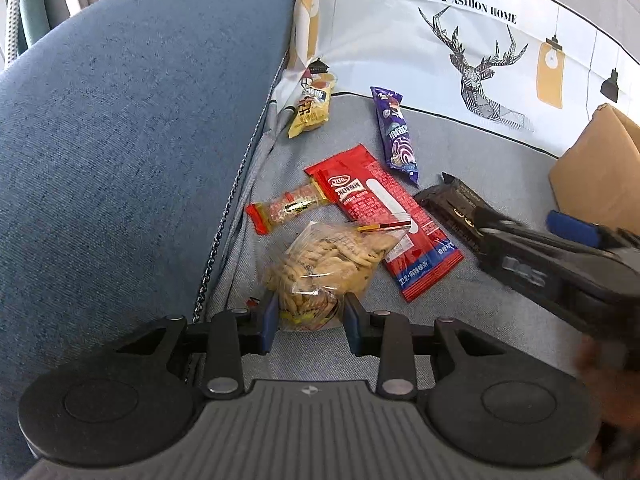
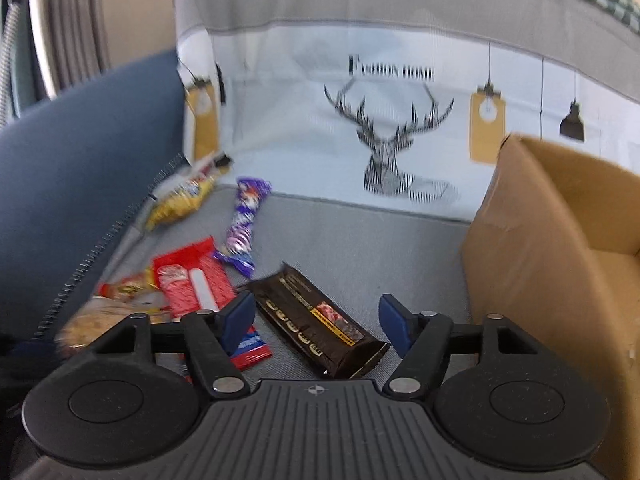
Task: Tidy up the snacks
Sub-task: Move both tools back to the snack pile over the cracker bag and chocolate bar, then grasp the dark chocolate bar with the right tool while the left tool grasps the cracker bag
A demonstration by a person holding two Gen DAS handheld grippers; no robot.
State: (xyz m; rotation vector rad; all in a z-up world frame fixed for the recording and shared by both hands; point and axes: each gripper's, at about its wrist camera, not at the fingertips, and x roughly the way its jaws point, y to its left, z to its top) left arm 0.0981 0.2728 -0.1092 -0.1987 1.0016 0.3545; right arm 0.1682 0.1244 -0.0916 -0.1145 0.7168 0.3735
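Several snack packets lie on a grey seat [image 1: 460,312]. My left gripper [image 1: 311,314] is shut on the lower end of a clear bag of biscuits [image 1: 324,256]. Beyond it lie a small red and gold packet [image 1: 288,208], a long red packet [image 1: 384,216], a purple packet [image 1: 394,132] and a yellow packet [image 1: 312,110]. My right gripper [image 2: 318,316] stands open, its blue pads on either side of a dark brown packet [image 2: 320,320] that lies flat. In the left wrist view the right gripper [image 1: 532,226] reaches in from the right over that dark packet [image 1: 444,200].
An open cardboard box [image 2: 560,240] stands on the seat at the right. A blue cushioned arm [image 1: 120,120] with a zip edge rises on the left. A white cloth with a deer print [image 2: 400,148] hangs across the back.
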